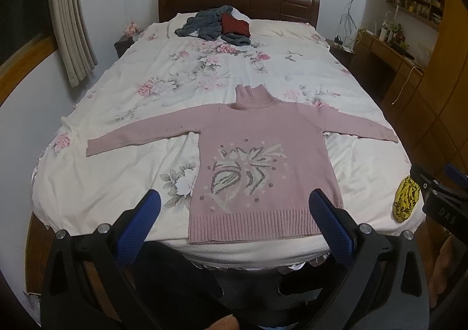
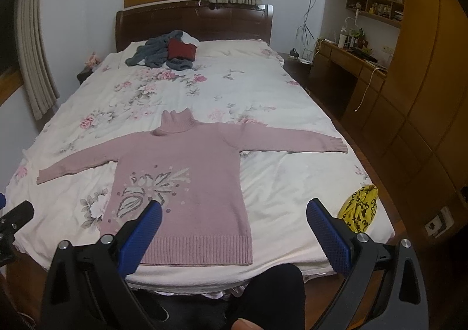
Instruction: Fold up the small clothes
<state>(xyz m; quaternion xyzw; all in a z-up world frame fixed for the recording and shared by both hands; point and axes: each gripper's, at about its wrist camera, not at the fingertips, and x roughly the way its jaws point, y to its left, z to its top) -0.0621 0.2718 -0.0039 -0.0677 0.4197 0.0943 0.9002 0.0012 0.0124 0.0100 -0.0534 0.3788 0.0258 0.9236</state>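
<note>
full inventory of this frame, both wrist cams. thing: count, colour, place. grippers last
sweater: 1, pink turtleneck with a grey-white knitted motif, flat at the near end of the bed, sleeves spread out
clothes pile: 1, grey, dark red and white pieces, far end by the headboard
yellow cloth: 1, yellow with black print, near right corner of the bed
bed cover: 1, white with pink flowers, over the whole bed
headboard: 1, dark wood, far end
curtains: beige, at the windows
desk: 1, wood, right wall, small items on it
left gripper: 1, black with blue pads, open, above the sweater's hem
right gripper: 1, black with blue pads, open, above the hem's right side
</note>
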